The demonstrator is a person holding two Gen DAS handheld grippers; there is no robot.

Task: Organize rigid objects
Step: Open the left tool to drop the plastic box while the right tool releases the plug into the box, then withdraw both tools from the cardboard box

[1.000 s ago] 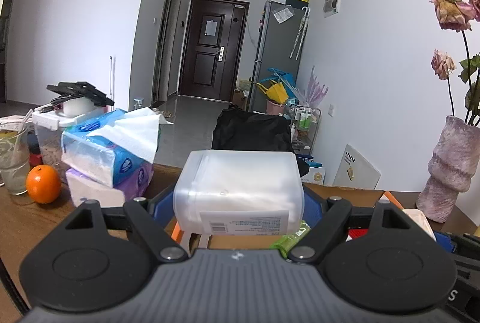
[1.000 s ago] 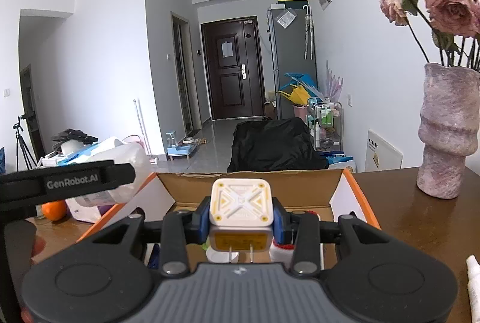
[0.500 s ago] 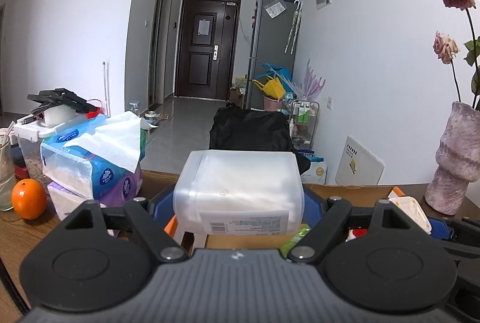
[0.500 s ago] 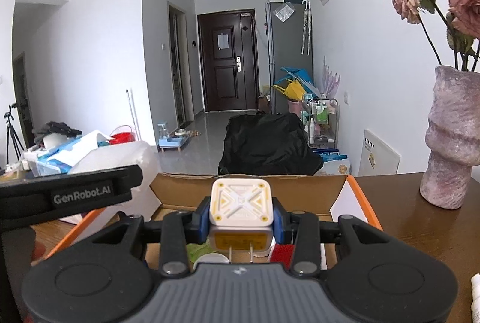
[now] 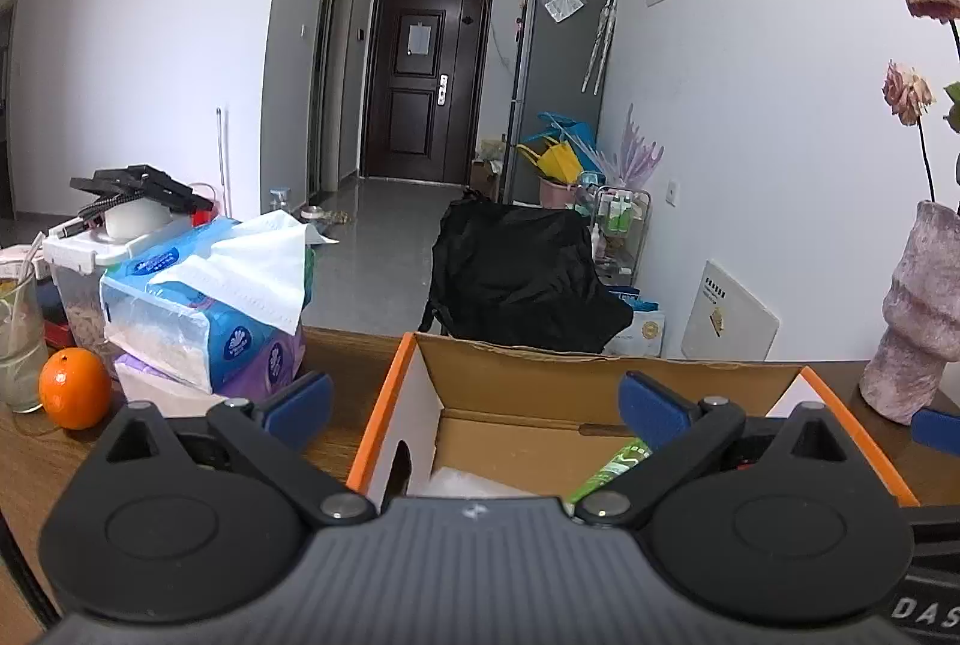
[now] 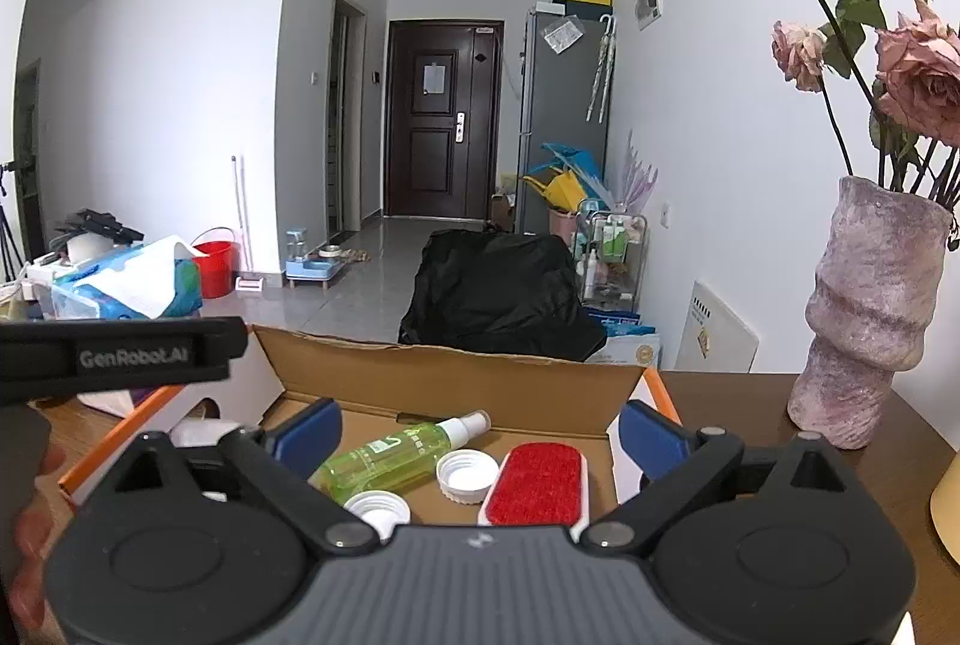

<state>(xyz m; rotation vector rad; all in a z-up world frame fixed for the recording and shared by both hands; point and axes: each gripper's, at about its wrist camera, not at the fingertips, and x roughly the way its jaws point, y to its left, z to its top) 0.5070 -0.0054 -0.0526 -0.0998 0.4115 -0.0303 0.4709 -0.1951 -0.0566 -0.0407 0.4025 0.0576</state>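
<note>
An open cardboard box point(image 5: 540, 375) with orange edges stands on the wooden table; it also shows in the right wrist view point(image 6: 456, 375). My left gripper point(image 5: 477, 399) is open and empty above its left side. A translucent white container point(image 5: 462, 483) lies in the box just below it, partly hidden. My right gripper point(image 6: 480, 426) is open and empty above the box. Inside lie a green spray bottle point(image 6: 396, 456), two white caps point(image 6: 465, 474), and a red brush point(image 6: 537, 483).
Tissue packs point(image 5: 204, 309), an orange point(image 5: 75, 387) and a glass point(image 5: 18, 345) stand left of the box. A pink vase point(image 6: 864, 321) with dried roses stands at the right. The left gripper's body point(image 6: 120, 357) crosses the right wrist view's left side.
Both grippers have opened. The translucent container has left my left gripper and the white charger has left my right gripper; both dropped into the box.
</note>
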